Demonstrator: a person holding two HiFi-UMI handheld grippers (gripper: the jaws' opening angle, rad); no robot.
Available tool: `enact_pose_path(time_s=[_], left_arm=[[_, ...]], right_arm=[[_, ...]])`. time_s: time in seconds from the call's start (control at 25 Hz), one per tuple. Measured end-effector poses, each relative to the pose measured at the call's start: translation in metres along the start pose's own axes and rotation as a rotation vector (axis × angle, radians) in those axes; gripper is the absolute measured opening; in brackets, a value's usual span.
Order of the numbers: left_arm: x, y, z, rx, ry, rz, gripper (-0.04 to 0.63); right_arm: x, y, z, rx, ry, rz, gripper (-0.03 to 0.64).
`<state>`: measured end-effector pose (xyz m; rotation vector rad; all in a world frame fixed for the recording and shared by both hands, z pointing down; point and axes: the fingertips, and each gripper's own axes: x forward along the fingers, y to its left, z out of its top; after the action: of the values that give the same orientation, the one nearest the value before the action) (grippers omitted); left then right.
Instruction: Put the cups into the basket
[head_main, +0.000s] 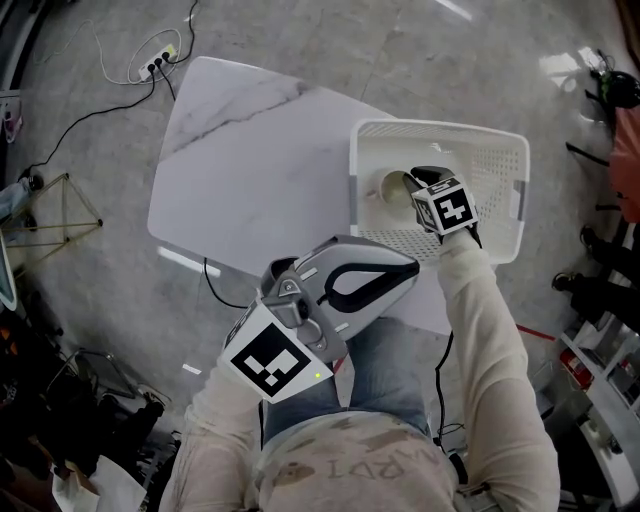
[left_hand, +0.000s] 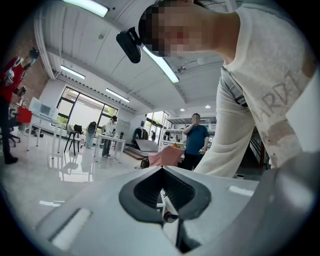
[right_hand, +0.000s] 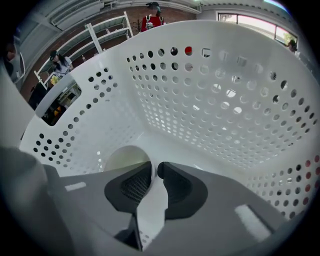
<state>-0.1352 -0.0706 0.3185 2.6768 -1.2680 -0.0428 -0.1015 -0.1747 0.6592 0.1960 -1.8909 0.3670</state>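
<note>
A white perforated basket (head_main: 440, 128) stands on the right end of the white marble table (head_main: 250, 170). My right gripper (head_main: 412, 181) reaches down inside it, shut on the wall of a white cup (head_main: 392, 187) that lies low in the basket's left part. In the right gripper view the cup (right_hand: 122, 157) shows its round mouth by the basket floor, its wall pinched between the dark pads of my right gripper (right_hand: 154, 172), with the basket's holed wall (right_hand: 225, 100) all around. My left gripper (head_main: 400, 268) is held near my body, shut and empty, and in its own view my left gripper (left_hand: 162, 170) points up at the room.
A power strip with cables (head_main: 155, 62) lies on the floor beyond the table, and a thin frame stand (head_main: 50, 215) is at the left. Shelving and clutter line the right edge (head_main: 600, 380). Distant people (left_hand: 194, 142) stand in the room.
</note>
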Motion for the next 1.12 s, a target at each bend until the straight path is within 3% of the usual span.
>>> enact_pose_path(time_s=[0.2,0.36,0.68,1.12], left_arm=[[0.006,0.0,0.012,0.01,0.003,-0.017,0.0],[0.008,-0.001,0.022,0.026,0.045,-0.041,0.0],[0.011,-0.008,0.059,0.066,0.054,-0.076,0.0],[0.008,-0.051,0.118,0.117,0.031,-0.125,0.0]], right_arm=[[-0.022,0.009,0.008,0.003,-0.048,0.028,0.08],[-0.055,0.022,0.023,0.042,-0.158,0.048,0.026],[-0.162,0.058,0.066,0.154,-0.48,0.089,0.026],[-0.362,0.124,0.091,0.114,-0.984,0.009,0.026]])
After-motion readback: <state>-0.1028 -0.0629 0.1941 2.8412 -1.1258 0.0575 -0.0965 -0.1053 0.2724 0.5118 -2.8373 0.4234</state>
